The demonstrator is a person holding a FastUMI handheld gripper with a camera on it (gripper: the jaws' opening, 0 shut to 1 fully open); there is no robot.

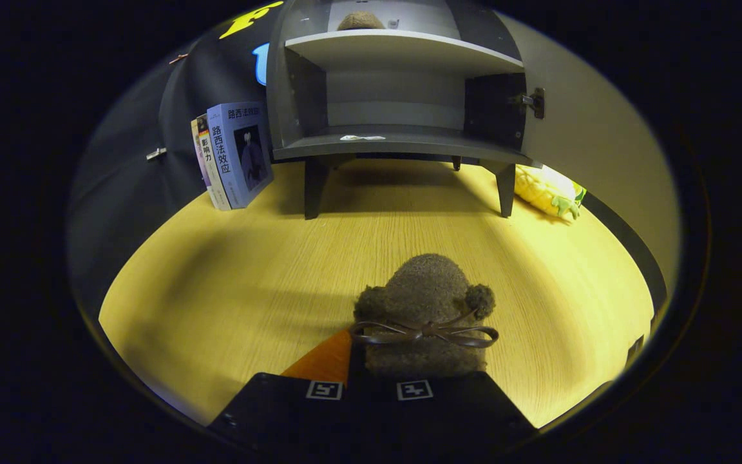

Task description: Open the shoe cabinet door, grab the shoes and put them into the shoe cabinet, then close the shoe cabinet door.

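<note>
My tool (371, 370) grips the fuzzy slipper (424, 312) at lower centre; next I carry it into the open shoe cabinet (397, 138) above.

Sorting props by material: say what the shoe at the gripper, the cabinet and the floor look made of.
Shoe: fuzzy brown fleece or felt, matte, nappy surface, with a thin leather-like bow; held at the gripper, grip hidden.
Cabinet: smooth grey painted board, probably laminate, flat even sheen, with a metal hinge.
Floor: pale wood or wood-print laminate, showing grain lines.
</note>
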